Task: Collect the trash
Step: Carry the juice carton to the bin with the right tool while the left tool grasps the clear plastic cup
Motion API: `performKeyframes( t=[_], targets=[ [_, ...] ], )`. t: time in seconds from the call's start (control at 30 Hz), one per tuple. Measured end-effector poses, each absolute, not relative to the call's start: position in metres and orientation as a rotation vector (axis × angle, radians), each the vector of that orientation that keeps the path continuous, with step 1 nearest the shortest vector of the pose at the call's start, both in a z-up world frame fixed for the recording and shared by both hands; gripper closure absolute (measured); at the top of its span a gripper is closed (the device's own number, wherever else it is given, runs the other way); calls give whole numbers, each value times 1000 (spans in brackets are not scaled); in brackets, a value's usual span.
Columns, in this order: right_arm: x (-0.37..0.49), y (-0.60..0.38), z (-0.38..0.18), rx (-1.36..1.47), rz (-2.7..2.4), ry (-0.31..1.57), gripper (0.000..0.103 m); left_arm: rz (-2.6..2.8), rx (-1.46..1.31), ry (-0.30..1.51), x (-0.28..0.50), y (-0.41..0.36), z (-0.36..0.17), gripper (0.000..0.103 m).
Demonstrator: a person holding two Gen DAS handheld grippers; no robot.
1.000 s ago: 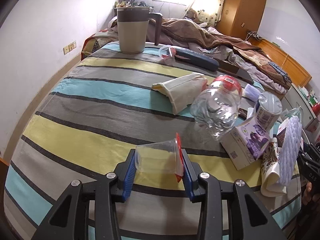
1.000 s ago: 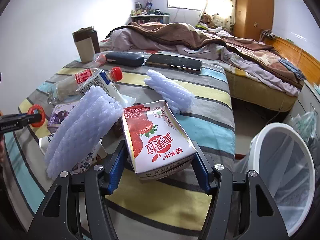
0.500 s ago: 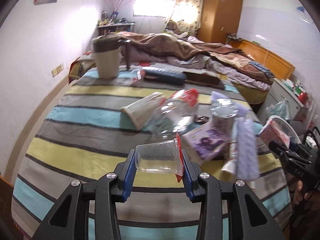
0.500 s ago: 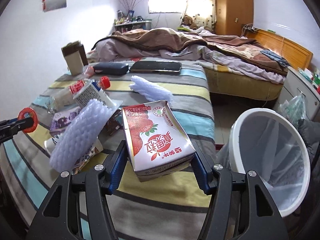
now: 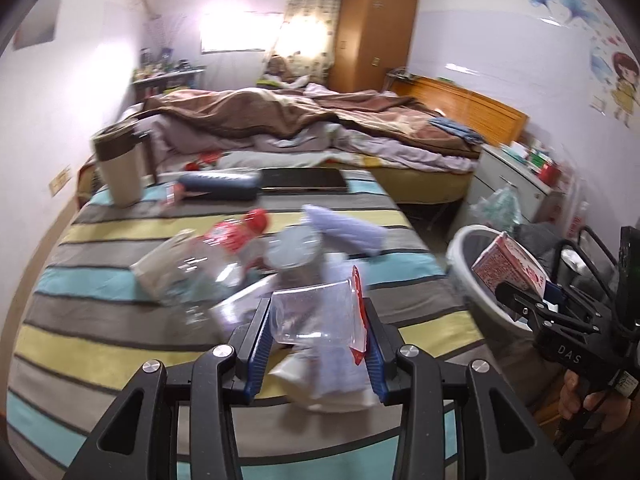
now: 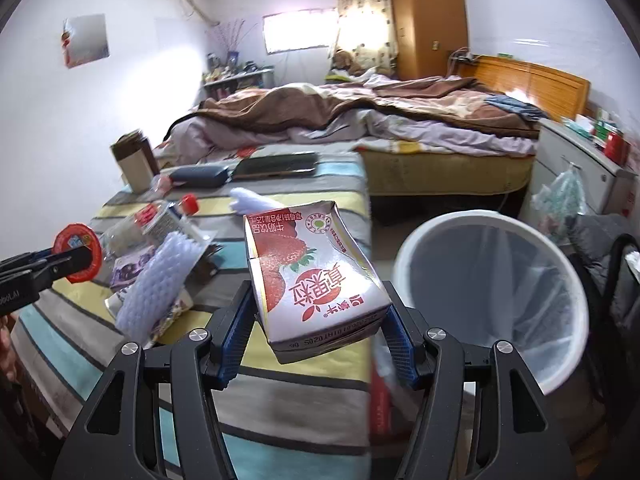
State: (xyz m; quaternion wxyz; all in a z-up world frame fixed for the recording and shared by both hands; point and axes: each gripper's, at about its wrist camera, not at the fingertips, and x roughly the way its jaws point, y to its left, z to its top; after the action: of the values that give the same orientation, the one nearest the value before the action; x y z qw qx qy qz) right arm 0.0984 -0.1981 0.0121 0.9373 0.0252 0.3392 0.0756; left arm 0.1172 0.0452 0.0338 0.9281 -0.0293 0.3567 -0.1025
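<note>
one carton between right hand-held gripper pads

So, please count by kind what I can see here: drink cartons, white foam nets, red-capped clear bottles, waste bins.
Drink cartons: 2, the strawberry carton in the right tongs and the purple carton
White foam nets: 2
Red-capped clear bottles: 1
Waste bins: 1
Total: 6

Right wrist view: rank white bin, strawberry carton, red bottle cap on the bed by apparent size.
1. White bin, largest.
2. Strawberry carton, next, though it sits clamped in the right gripper close to the lens, so nearness inflates it.
3. Red bottle cap, clearly smallest.
</note>
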Motion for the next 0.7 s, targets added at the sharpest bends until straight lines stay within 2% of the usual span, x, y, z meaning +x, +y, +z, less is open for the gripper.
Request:
performKeyframes(
  t=[0.7],
  targets=[
    [81, -288, 17, 89, -98, 666, 41, -446, 75, 709, 144, -117, 42, 61]
  ],
)
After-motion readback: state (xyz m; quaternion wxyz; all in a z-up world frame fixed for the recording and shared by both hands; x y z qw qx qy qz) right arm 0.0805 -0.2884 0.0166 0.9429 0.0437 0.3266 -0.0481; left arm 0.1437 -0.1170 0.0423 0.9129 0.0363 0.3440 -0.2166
